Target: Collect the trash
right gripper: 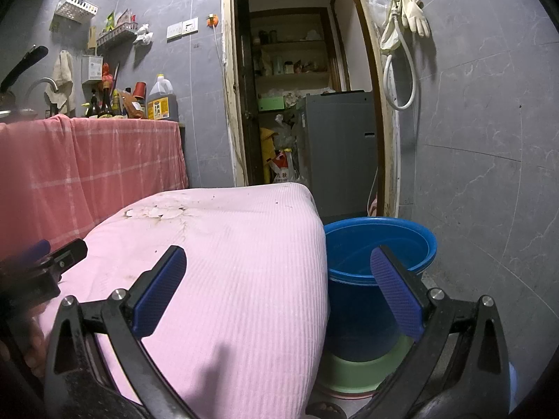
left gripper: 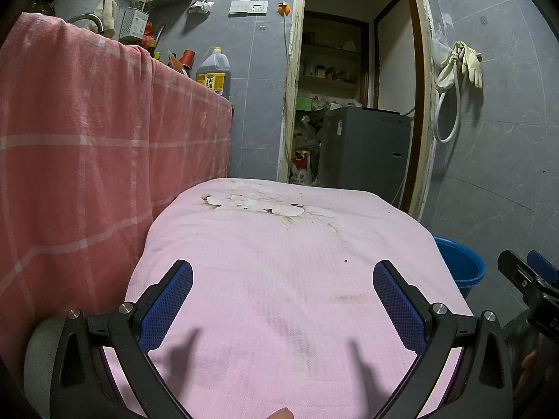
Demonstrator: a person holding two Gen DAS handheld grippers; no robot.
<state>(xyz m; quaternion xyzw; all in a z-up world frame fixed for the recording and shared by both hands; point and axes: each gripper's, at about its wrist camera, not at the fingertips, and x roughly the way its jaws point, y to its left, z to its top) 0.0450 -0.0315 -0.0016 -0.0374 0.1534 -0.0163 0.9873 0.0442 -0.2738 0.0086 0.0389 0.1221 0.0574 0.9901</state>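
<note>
A low table covered by a pink cloth [left gripper: 279, 279] [right gripper: 227, 262] fills the foreground; only stains and a worn floral print show on it, no loose trash. My left gripper [left gripper: 283, 279] hovers open above the cloth with nothing between its blue pads. My right gripper [right gripper: 277, 265] is open too, straddling the table's right edge and the blue bucket [right gripper: 380, 244] beside it. The bucket [left gripper: 461, 265] stands on the floor inside a green basin [right gripper: 356, 373]. The right gripper's tip [left gripper: 524, 279] shows at the right edge of the left wrist view.
A counter draped in red checked cloth [left gripper: 87, 157] [right gripper: 87, 164] stands to the left with bottles and an oil jug [left gripper: 213, 73] on it. Ahead, a doorway opens on a grey appliance [left gripper: 363, 146], bags and shelves. Gloves and a hose [right gripper: 401, 35] hang on the right wall.
</note>
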